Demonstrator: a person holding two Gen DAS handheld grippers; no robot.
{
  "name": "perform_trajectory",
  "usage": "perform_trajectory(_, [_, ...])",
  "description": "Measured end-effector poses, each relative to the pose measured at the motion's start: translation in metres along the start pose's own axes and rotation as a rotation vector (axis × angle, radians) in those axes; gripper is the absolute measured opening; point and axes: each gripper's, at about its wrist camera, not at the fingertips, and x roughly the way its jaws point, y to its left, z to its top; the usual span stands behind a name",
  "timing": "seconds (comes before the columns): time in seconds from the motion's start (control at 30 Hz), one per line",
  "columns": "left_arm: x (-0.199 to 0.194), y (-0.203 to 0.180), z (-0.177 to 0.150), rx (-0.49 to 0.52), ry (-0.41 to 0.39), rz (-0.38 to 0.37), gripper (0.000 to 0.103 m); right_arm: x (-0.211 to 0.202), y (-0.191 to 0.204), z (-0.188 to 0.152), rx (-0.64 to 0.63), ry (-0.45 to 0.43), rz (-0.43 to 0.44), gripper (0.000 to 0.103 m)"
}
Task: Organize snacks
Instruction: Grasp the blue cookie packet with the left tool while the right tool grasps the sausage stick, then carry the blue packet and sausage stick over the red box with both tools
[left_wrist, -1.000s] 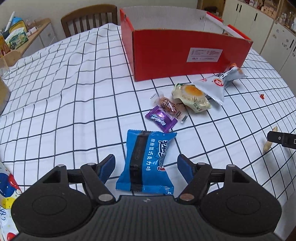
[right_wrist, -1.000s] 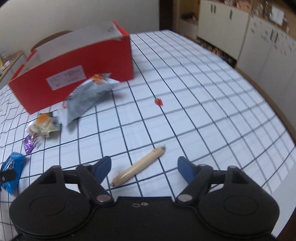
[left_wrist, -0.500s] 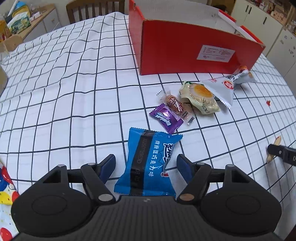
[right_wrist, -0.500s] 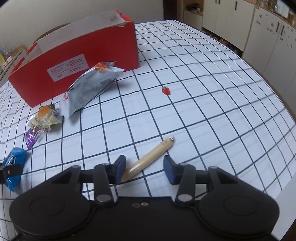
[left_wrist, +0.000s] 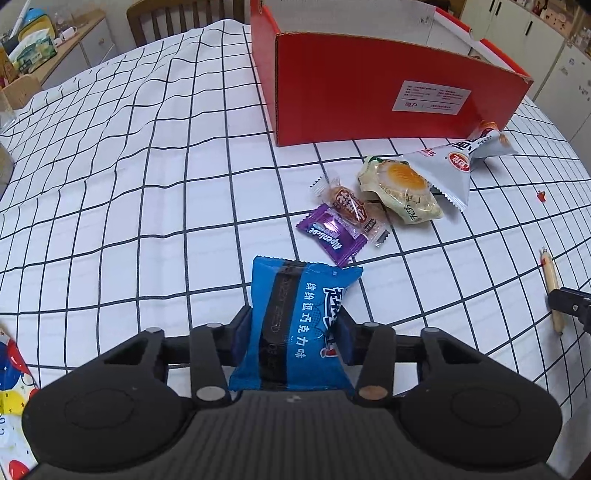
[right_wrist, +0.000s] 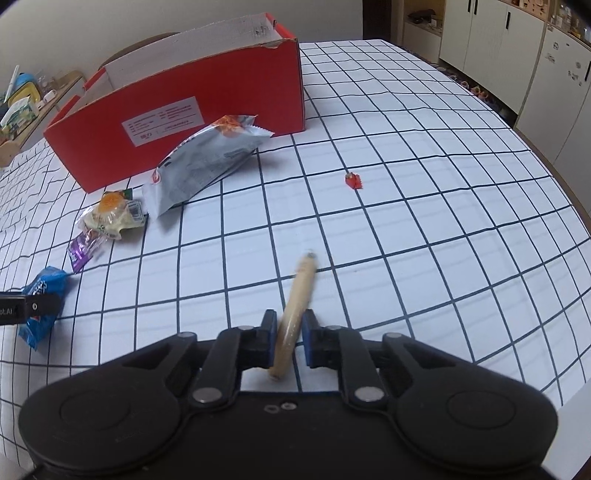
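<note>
**Both grippers closed on snacks, red box ahead**

Your left gripper (left_wrist: 293, 334) has just been closing, and its blue pads now press both sides of the blue plastic snack packet with white lettering (left_wrist: 295, 325). The packet lies lengthwise between the jaws, its far end on the white, black-gridded tablecloth (left_wrist: 147, 184).

Your right gripper (right_wrist: 290, 339) has also just closed, nearly all the way, on the thin tan sausage stick (right_wrist: 295, 314). The pads pinch the stick near its lower end, and its far tip angles away from you over the cloth.

The open red cardboard box with a white label (left_wrist: 369, 92) stands on the table beyond both grippers. Just in front of it lie a silver crisp bag (right_wrist: 207, 162), a clear-wrapped yellow pastry (left_wrist: 400, 188), a small clear-wrapped brown sweet (left_wrist: 349, 201) and a purple foil sweet wrapper (left_wrist: 332, 236), all close together. A tiny red wrapped candy (right_wrist: 353, 180) sits apart on the right side of the cloth.
</note>
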Motion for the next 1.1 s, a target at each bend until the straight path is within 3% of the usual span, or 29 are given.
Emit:
perform_trajectory(0.23, [-0.005, 0.003, -0.002, -0.014, -0.004, 0.010, 0.035, -0.005, 0.003, -0.003, -0.031, -0.013, 0.000, 0.009])
perform_trajectory(0.67, [-0.033, 0.014, 0.000, -0.104, -0.023, -0.046, 0.034, -0.039, 0.012, 0.003, -0.080, -0.085, 0.051, 0.009])
perform_trajectory(0.87, [-0.056, 0.012, 0.007, -0.133, -0.061, -0.093, 0.034, -0.064, 0.018, 0.014, -0.095, -0.125, 0.095, 0.009])
perform_trajectory(1.1, [-0.083, 0.001, 0.023, -0.106, -0.132, -0.088, 0.034, -0.090, 0.025, 0.036, -0.123, -0.190, 0.135, 0.009])
